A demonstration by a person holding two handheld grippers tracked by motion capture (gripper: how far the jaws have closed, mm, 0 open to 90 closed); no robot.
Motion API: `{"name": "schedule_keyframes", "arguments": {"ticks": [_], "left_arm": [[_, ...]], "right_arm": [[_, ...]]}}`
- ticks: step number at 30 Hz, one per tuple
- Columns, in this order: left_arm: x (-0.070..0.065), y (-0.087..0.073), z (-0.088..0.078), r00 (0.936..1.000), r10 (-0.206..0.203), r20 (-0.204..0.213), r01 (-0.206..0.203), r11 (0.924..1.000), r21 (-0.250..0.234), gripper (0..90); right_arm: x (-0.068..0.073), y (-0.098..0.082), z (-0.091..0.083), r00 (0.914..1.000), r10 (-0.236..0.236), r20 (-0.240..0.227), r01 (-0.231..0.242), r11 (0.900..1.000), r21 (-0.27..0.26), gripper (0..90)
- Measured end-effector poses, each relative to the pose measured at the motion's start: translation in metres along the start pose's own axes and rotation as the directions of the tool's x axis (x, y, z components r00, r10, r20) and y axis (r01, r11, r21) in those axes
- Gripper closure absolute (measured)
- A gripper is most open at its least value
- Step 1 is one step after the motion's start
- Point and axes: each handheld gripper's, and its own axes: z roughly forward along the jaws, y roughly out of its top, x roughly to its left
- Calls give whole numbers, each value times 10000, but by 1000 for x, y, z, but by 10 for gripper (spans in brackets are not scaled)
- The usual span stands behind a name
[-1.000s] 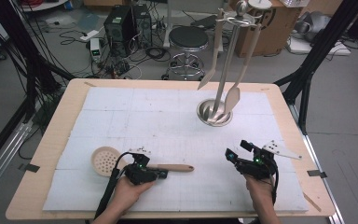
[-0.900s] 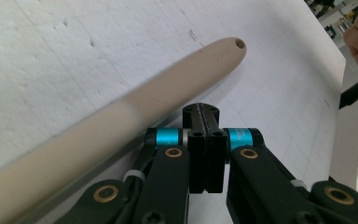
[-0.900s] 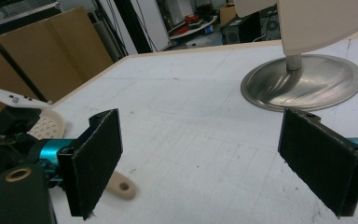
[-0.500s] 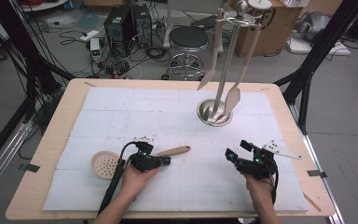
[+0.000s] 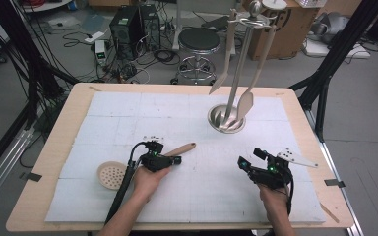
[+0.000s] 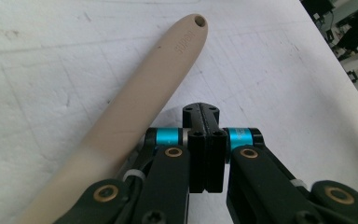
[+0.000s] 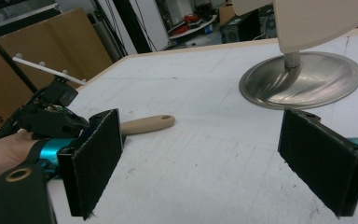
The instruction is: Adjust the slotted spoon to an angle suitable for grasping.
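Where the spoon point(image 5: 181, 149) lies: flat on the tabletop point(image 5: 202, 196), handle just beside the left fingers point(image 6: 198, 135).
Left fingers: shut tight, holding nothing.
Right fingers point(image 7: 93, 158): wide open, empty.
Risk: shut fingers may push the spoon away.

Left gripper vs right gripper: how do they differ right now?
The left gripper has its jaws shut together beside the beige skimmer handle, gripping nothing; the right gripper has its jaws wide apart. The left sits at the skimmer; the right rests away from it. Both are hand-held above the white mat.

matt beige plastic-looking skimmer handle point(image 6: 135, 100); brushed shiny metal stand base point(image 7: 303, 80); rough white table cover point(image 5: 197, 196).
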Motion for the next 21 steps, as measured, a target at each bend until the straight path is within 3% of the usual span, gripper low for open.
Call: {"name": "schedule_keyframes", "arguments": {"ticks": [10, 15, 17, 19, 21], "left_arm": [[3, 4, 1, 9999, -113, -10, 113, 9999, -68, 899], [1, 4, -4, 9977, 183, 654, -170, 9997, -192, 887], [0, 5, -6, 9968, 110, 793, -98, 9998, -150, 831], [-2, 8, -11, 9926, -64, 1213, 78, 9999, -117, 732], [-4, 10, -17, 9911, 36, 1334, -4, 9997, -243, 643]], "right_arm": [[0, 0, 0, 10000, 13, -7, -13, 10000, 11, 132], [1, 1, -2, 9999, -109, 53, 110, 9998, -148, 139], [0, 1, -2, 10000, -25, 37, 25, 9999, -112, 139], [-1, 0, -2, 10000, -48, 87, 49, 9999, -103, 140], [0, 0, -3, 9999, -127, 65, 128, 9998, -133, 141]]}}
